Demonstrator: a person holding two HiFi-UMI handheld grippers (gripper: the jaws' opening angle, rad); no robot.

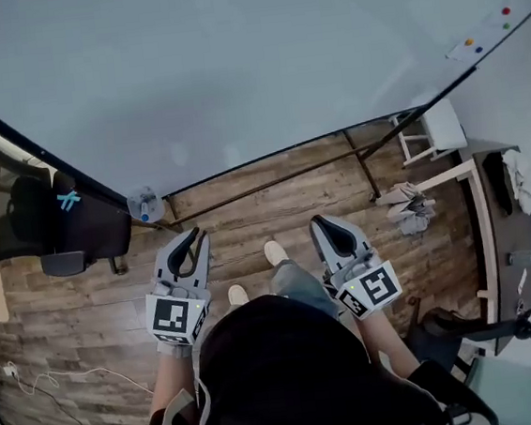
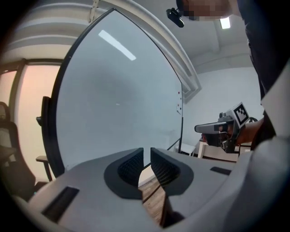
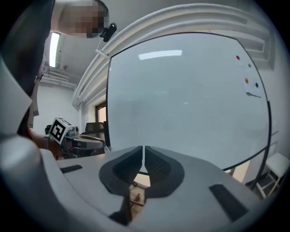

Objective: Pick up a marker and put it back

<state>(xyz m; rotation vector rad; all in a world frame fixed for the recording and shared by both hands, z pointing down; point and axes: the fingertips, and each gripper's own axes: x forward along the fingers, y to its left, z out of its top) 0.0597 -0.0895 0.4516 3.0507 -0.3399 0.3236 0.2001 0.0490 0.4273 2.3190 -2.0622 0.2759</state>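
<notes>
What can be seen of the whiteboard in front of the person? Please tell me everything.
The whiteboard is large, pale and blank, with a glossy face that mirrors ceiling lights. A thin dark frame edges it, and dark metal legs hold it upright on the wooden floor. Small red, green, orange and blue magnets sit near its upper right corner. A white sheet is pinned there.

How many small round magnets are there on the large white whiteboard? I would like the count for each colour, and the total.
Red round magnet: 1
Green round magnet: 1
Orange round magnet: 1
Blue round magnet: 1
Total: 4
</notes>
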